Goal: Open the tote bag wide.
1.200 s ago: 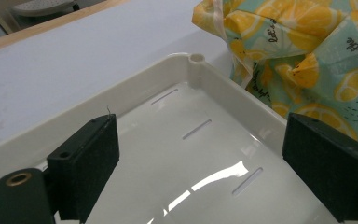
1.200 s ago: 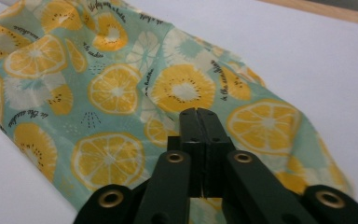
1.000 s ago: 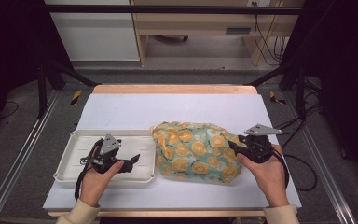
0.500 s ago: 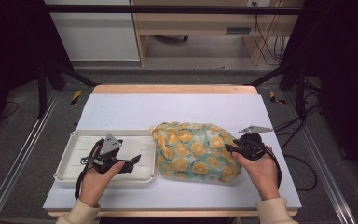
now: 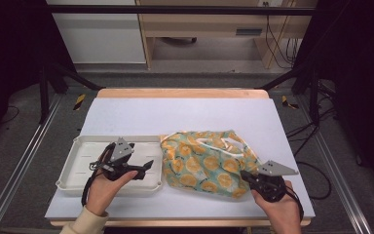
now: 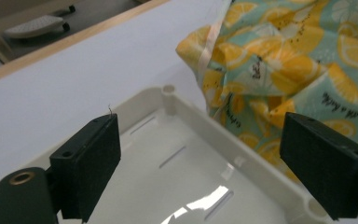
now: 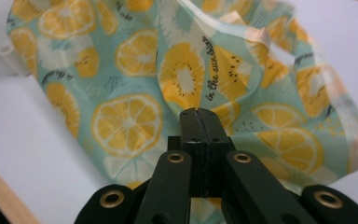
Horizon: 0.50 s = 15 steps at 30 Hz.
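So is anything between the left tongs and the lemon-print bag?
Only the tray's rim. The left tongs hang open over the tray, and the bag lies just past that rim, against it. Nothing else visible is in the way. The right tongs are shut at the bag's near edge.

You get even overhead light on the white surface (image 5: 185, 117), bright against the dark surround at both sides of the high view. That view is soft and slightly grainy. Your hands cast only faint shadows beside the tray (image 5: 78, 161). In the left gripper view a glare patch sits on the tray floor (image 6: 205, 200) and the near black pads are blurred. In the right gripper view the patterned bag (image 7: 130, 56) is soft towards its far edges, with the wooden edge at the lower left out of focus.
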Each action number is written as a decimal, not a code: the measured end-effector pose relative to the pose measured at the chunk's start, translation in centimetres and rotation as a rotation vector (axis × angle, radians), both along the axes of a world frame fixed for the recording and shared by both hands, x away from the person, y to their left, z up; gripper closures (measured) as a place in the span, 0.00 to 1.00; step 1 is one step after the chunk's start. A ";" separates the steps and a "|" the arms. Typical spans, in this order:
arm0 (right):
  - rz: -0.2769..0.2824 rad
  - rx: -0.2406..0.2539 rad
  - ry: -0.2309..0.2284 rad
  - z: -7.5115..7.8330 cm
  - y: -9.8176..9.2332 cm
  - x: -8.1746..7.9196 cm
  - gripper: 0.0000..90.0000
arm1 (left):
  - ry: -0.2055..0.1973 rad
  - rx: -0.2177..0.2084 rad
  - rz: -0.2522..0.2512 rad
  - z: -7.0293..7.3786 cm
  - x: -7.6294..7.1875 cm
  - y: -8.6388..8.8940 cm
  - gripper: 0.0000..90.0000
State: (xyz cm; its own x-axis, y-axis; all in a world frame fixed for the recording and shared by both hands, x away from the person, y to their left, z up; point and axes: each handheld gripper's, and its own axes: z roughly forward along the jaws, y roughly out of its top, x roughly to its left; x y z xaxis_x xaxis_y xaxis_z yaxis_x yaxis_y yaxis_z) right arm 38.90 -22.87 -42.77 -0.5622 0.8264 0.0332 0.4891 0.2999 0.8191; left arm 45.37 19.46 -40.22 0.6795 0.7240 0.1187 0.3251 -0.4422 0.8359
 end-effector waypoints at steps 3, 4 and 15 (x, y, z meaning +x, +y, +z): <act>0.030 -0.027 0.033 -1.6 -0.2 -0.8 1.00 | -0.022 0.031 -0.034 1.0 1.0 -1.7 0.17; 0.030 -0.027 0.033 -1.6 -0.2 -0.8 1.00 | -0.022 0.031 -0.034 1.0 1.0 -1.7 0.18; 0.063 -0.090 0.093 -2.9 0.1 -1.0 1.00 | -0.018 0.079 -0.166 3.4 4.6 -7.1 0.14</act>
State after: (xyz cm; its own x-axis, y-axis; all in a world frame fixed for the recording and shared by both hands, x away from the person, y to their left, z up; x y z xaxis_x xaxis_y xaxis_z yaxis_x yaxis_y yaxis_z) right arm 37.85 -22.79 -45.62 -0.6110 0.7915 0.0145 0.5393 0.4027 0.7395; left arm 49.95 12.38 -36.81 0.7860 0.5902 0.1841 0.2272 -0.5528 0.8018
